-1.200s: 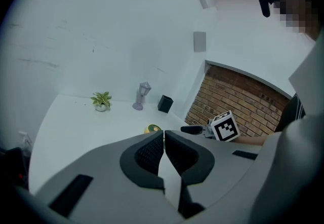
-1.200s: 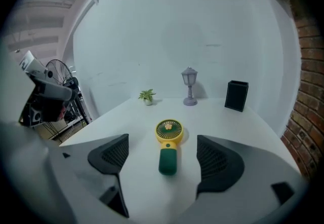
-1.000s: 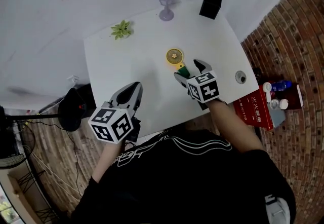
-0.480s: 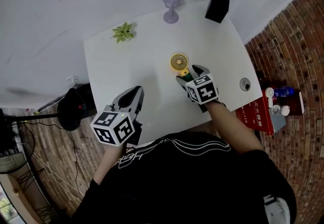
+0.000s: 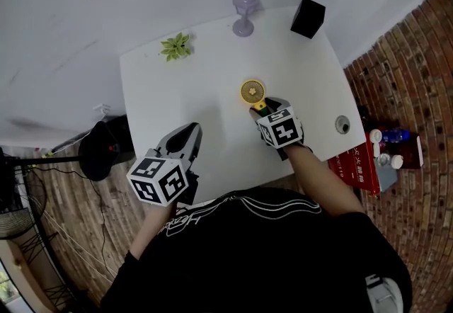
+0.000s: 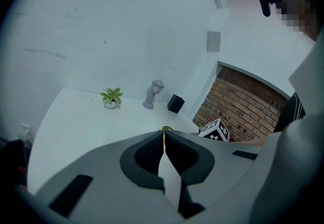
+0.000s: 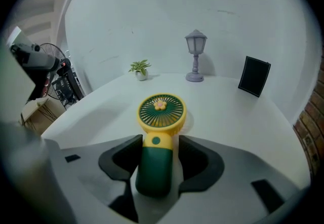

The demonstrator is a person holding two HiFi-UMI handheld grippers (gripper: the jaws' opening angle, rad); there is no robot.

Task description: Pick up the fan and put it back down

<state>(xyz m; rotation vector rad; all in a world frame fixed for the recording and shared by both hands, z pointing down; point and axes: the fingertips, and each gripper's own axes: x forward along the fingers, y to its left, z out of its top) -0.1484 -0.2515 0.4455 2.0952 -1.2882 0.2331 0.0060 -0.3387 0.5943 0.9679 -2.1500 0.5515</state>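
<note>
A small hand fan with a yellow round head (image 5: 252,91) and a dark green handle lies flat on the white table (image 5: 184,92). In the right gripper view the fan (image 7: 161,112) points away from me, its handle between my jaws. My right gripper (image 5: 267,107) (image 7: 160,152) is low over the table; its jaws have just been closing and the pads now touch both sides of the handle. My left gripper (image 5: 185,136) (image 6: 163,139) hovers near the table's front left with its jaws together and nothing in them. A sliver of the fan (image 6: 166,128) shows just past its tips.
At the table's far edge stand a small potted plant (image 5: 175,46), a lilac lantern-shaped lamp (image 5: 244,10) and a black box (image 5: 308,17). A round cable hole (image 5: 342,123) is near the right edge. A red box (image 5: 357,163) and bottles lie beyond it, by the brick wall.
My right gripper came down over the fan's handle and its jaws narrowed from wide apart to against the handle. The left gripper barely shifted.
</note>
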